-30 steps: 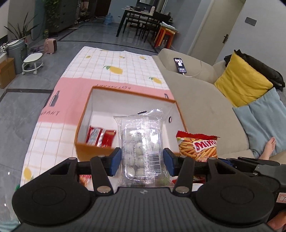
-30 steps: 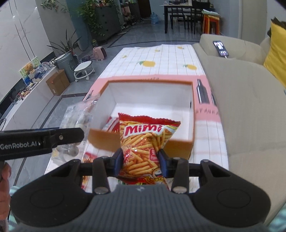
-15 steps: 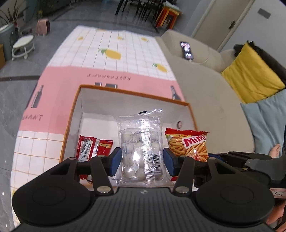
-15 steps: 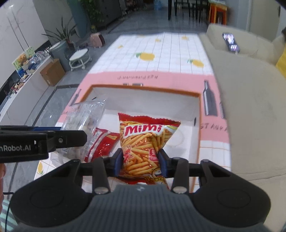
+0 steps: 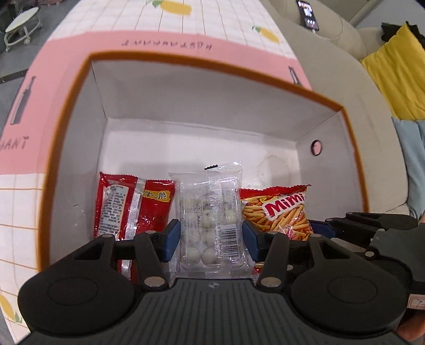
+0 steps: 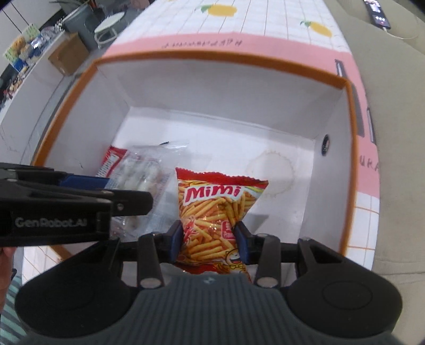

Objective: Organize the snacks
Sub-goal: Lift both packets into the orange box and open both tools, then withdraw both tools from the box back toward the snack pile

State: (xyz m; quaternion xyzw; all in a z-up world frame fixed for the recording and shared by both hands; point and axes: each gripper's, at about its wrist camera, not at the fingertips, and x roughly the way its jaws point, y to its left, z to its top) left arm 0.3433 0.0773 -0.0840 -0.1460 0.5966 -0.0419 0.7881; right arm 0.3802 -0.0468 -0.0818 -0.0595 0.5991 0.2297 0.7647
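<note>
**Two snack packs held inside orange-rimmed box**

Left gripper (image 5: 209, 238) is clamped on a clear pack of white balls (image 5: 211, 220); right gripper (image 6: 208, 240) is clamped on a Mimi snack bag (image 6: 215, 212). Both packs hang within the white-lined box (image 5: 186, 116), beside a red packet (image 5: 127, 207) on its floor. The box sits on a pink and white checked cloth with lemon prints (image 5: 186, 24). Beyond: beige sofa (image 5: 342, 45) carrying a phone (image 5: 308, 16) and a yellow cushion (image 5: 398, 69); grey floor with a round stool (image 5: 21, 24).

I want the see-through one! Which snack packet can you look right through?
The clear plastic packet of white balls, gripped by the left hand-held gripper. The red foil packet and orange Mimi stick-snack bag are printed and opaque.
</note>
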